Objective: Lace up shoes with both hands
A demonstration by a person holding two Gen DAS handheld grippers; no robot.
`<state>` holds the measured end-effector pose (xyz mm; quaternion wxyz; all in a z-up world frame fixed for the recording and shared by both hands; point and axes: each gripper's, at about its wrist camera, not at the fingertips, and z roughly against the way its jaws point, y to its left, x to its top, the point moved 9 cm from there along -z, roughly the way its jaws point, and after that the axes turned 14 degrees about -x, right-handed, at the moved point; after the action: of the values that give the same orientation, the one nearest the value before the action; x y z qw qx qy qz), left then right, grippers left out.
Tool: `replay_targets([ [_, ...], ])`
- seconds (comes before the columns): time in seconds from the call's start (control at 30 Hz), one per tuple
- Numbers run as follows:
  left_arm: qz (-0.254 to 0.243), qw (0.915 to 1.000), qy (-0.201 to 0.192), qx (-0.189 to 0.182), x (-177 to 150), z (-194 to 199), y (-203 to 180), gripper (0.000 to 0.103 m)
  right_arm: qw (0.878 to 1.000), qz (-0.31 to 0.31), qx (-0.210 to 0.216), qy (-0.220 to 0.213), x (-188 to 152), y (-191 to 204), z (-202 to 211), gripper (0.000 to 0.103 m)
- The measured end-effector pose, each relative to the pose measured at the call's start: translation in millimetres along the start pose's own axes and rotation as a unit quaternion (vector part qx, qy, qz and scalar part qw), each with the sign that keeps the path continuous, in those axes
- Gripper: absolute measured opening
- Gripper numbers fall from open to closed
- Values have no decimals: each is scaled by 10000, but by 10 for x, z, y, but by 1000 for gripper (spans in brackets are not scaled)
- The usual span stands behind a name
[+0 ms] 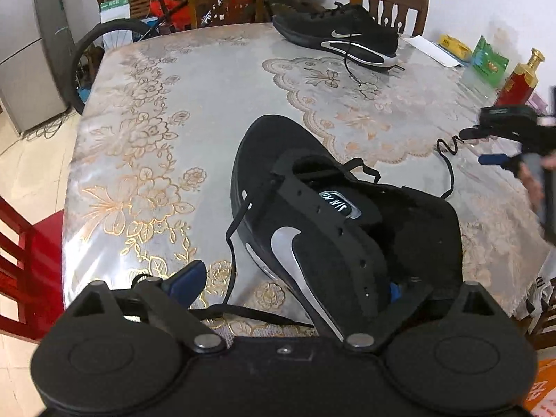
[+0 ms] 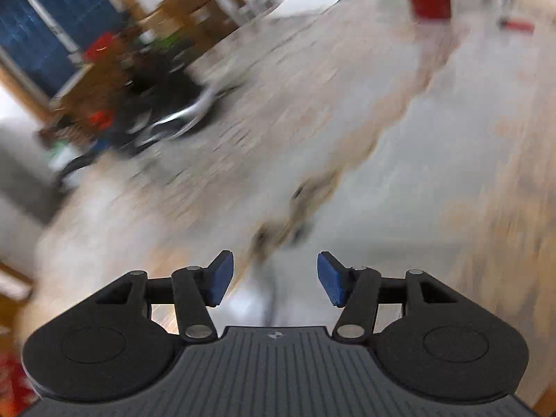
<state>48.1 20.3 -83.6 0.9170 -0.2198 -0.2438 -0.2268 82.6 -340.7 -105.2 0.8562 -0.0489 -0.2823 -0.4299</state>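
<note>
Steadied shoe (image 1: 347,215) near table's (image 1: 215,80) front edge for lacing.
Left gripper (image 1: 295,285) spread around heel, clamping unclear; right gripper (image 2: 274,279) open, empty, beside loose lace (image 1: 448,170) toward right edge.

black sneaker (image 1: 312,208) with silver swoosh; black lace (image 1: 231,229); grey counter cloth (image 1: 156,139) with gold-orange floral pattern; claw pads (image 2: 330,279) blue.
</note>
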Motion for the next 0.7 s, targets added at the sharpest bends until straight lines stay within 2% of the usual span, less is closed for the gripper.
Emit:
replay_targets([
  [0.1, 77, 10000, -43, 27, -11, 31, -2, 96, 9991, 194, -369, -43, 172, 53, -318, 57],
  [0.17, 129, 9999, -72, 46, -19, 52, -4, 96, 9980, 395, -427, -230, 237, 120, -409, 57],
  [0.23, 195, 9997, -132, 99, -25, 86, -14, 96, 9938, 910, -513, -375, 265, 193, -473, 54],
  [0.27, 244, 9994, -168, 154, -26, 105, -18, 96, 9906, 1167, -555, -446, 279, 229, -505, 41],
  [0.3, 311, 9990, -209, 233, -24, 122, -23, 96, 9863, 1465, -545, -519, 285, 274, -528, 35],
  [0.33, 399, 9983, -257, 336, -21, 141, -30, 96, 9791, 1915, -349, -597, 256, 349, -516, 18],
  [0.37, 494, 9973, -307, 438, -16, 160, -37, 96, 9693, 2360, -151, -673, 224, 423, -504, 12],
  [0.4, 613, 9960, -365, 534, -7, 178, -47, 96, 9569, 2809, 98, -724, 178, 499, -480, 12],
  [0.43, 732, 9944, -422, 630, 1, 196, -57, 96, 9404, 3289, 533, -685, 86, 583, -417, 12],
  [0.5, 964, 9906, -541, 800, 13, 235, -87, 96, 8960, 4190, 1319, -651, -101, 717, -273, 12],
  [0.53, 1078, 9885, -602, 877, 16, 256, -106, 96, 8744, 4569, 1389, -857, -152, 727, -196, 14],
  [0.57, 1187, 9861, -659, 957, 16, 276, -125, 96, 8543, 4884, 1435, -1053, -191, 729, -127, 26],
  [0.6, 1275, 9838, -701, 1048, 4, 291, -146, 96, 8459, 4998, 1406, -1223, -178, 704, -87, 33],
  [0.63, 1362, 9813, -744, 1139, -9, 307, -168, 96, 8383, 5089, 1393, -1374, -165, 681, -47, 46],
  [0.7, 1487, 9769, -801, 1311, -33, 338, -221, 96, 8370, 5075, 1532, -1359, -124, 652, -20, 48],
])
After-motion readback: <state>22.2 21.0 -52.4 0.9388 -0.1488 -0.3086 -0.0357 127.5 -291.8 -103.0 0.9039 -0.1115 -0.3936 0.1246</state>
